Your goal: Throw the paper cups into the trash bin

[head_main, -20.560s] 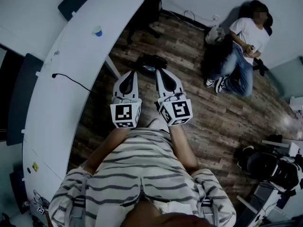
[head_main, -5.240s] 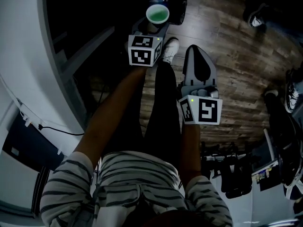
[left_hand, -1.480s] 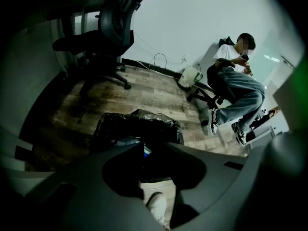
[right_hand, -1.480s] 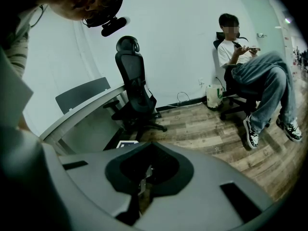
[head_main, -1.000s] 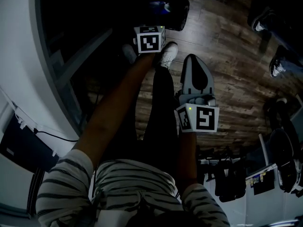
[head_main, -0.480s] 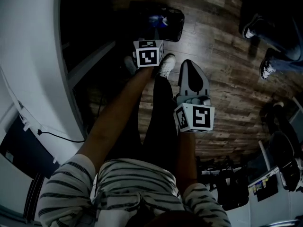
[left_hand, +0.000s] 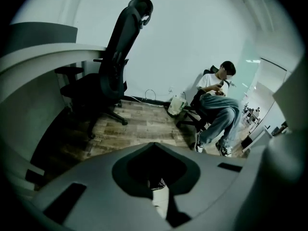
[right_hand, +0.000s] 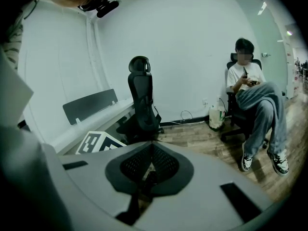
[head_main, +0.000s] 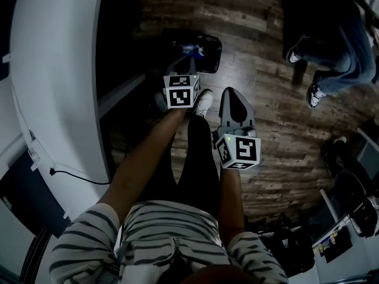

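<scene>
With the fingers of the left gripper (left_hand: 154,146) and right gripper (head_main: 230,94) shut on nothing, a bluish shape, probably a paper cup (head_main: 190,50), lies in the trash bin (head_main: 212,55) at upper centre, so this throw looks finished.

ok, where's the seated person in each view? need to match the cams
Head view: seated person at the top right edge, only jeans and sneakers in frame.
Left gripper view: seated person right of centre, whole body visible.
Right gripper view: seated person on the right side, whole body visible.
Shared landmark: the wood floor under their feet.
</scene>
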`<state>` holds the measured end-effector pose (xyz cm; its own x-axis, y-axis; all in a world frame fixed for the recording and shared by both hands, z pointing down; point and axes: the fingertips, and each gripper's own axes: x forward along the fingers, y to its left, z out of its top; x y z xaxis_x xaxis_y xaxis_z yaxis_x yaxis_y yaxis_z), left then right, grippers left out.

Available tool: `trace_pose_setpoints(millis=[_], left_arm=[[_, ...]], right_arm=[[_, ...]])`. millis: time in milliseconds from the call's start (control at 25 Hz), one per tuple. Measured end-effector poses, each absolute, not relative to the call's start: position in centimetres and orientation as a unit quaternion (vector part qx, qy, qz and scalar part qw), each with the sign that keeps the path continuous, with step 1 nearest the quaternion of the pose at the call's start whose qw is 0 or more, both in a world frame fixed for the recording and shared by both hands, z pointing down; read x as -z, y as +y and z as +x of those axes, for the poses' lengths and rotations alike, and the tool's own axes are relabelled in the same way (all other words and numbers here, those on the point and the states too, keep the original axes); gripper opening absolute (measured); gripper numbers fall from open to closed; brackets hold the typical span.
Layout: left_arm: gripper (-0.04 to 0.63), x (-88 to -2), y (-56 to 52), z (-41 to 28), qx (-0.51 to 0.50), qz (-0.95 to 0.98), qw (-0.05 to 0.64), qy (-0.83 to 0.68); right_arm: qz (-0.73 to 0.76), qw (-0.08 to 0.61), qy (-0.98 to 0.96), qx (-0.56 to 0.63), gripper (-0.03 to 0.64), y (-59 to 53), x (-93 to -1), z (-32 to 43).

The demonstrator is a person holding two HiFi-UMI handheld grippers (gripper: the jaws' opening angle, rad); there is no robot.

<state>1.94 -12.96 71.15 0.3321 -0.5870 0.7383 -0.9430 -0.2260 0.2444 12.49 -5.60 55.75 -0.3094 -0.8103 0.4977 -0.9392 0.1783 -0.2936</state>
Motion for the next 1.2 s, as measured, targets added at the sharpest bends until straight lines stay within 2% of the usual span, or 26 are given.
trace_pose_setpoints(millis=[400,1200], left_arm=[[0.023,-59.7,-11.2,1.8,-0.228,0.772,0.301,-0.511],[0.023,-42.3,-10.4,1.6,-0.139,0.824,0.236,-0.496]], right_arm=[[0.583,0.093,-0.763,-0.264,0.011,-4.6,-49.0,12.6],[0.576,0.083,-0.788,-0.201,0.011,-5.2,-37.8,11.5]])
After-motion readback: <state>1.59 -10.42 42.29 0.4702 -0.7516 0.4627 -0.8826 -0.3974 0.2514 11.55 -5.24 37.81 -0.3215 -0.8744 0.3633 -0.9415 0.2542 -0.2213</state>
